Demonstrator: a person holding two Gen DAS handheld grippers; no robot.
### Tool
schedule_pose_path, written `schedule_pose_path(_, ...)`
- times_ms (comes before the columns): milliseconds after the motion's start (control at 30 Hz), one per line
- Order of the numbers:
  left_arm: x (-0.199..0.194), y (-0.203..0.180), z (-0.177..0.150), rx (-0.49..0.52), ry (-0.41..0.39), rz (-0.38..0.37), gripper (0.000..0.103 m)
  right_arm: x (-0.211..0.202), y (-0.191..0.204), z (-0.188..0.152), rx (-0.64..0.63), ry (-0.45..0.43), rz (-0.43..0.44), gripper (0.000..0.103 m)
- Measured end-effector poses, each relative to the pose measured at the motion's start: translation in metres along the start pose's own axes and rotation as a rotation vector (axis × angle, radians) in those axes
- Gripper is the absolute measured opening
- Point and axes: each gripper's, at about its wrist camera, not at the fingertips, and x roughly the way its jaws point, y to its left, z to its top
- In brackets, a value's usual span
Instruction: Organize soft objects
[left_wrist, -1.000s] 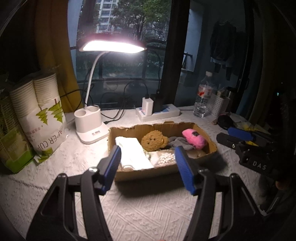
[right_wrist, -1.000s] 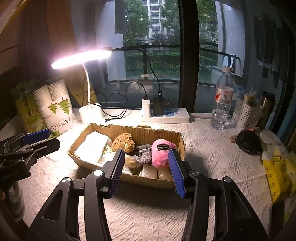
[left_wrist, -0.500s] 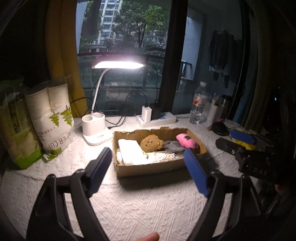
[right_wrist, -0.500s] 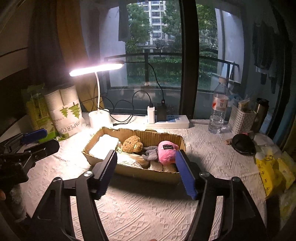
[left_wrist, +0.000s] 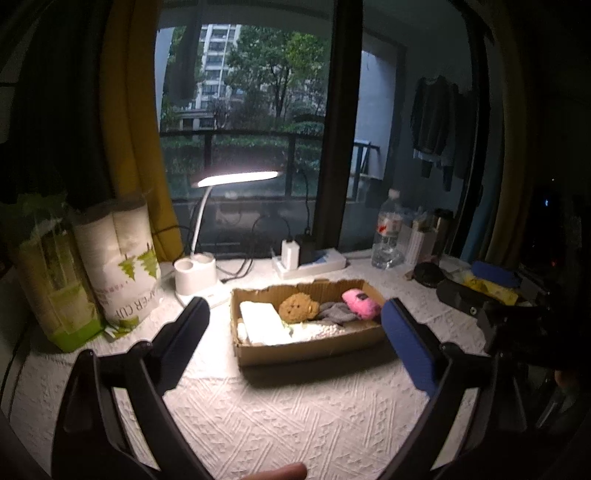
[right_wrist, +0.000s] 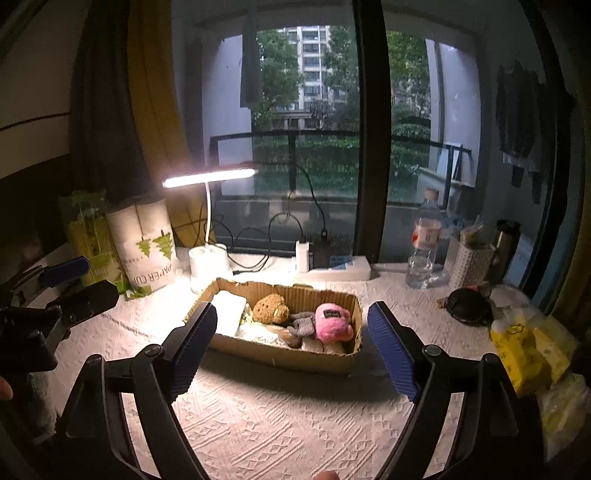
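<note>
White embossed cloth covers the bench (right_wrist: 295, 417), and the biggest thing on it that matters to me is the cardboard tray (right_wrist: 280, 356), sitting centre frame in both wrist views with its long axis running left to right across the picture. It lies straight ahead of both pairs of fingers and apart from them, with bare cloth between. From my right gripper (right_wrist: 291, 347) the tray fills the gap between the tips almost exactly; from my left gripper (left_wrist: 295, 339) it sits slightly right of centre. I judge the right hand marginally better lined up, though neither is clearly nearer.

Both sets of fingers are spreading wide at this moment and nothing is between them.

Inside the tray, going down in size: a folded white cloth (left_wrist: 264, 323) at the left end, a pink plush toy (right_wrist: 332, 322) at the right end, a brown teddy (right_wrist: 271, 308) between them toward the back wall, then a small grey knitted piece (right_wrist: 301, 324) tucked against the pink one. Everything soft looks gathered in already, loosely packed.
</note>
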Motion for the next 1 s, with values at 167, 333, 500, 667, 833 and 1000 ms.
schedule_pose_path(167, -0.015, -0.005, 0.012, 0.011, -0.042, 0.001, 0.096, -0.018, 0.001, 0.011, 0.0, -0.033, -0.013, 0.086)
schedule_pose_path(333, -0.026, -0.007, 0.025, 0.01, -0.08, 0.0, 0.097, -0.033, 0.0, 0.023, -0.004, -0.071, -0.029, 0.087)
schedule_pose_path(500, -0.031, -0.01, 0.037, 0.021, -0.09, 0.002, 0.097, -0.042, -0.001, 0.033, -0.008, -0.097, -0.041, 0.087)
schedule_pose_path(667, -0.032, -0.012, 0.047, 0.021, -0.1, -0.004, 0.097, -0.049, -0.004, 0.043, -0.008, -0.122, -0.051, 0.087)
schedule_pose_path(833, -0.033, -0.014, 0.053, 0.024, -0.122, -0.007, 0.097, -0.051, -0.006, 0.048, -0.008, -0.136, -0.057, 0.087)
schedule_pose_path(1000, -0.032, -0.012, 0.055, 0.021, -0.132, -0.004, 0.097, -0.053, -0.007, 0.049, -0.009, -0.144, -0.06, 0.087)
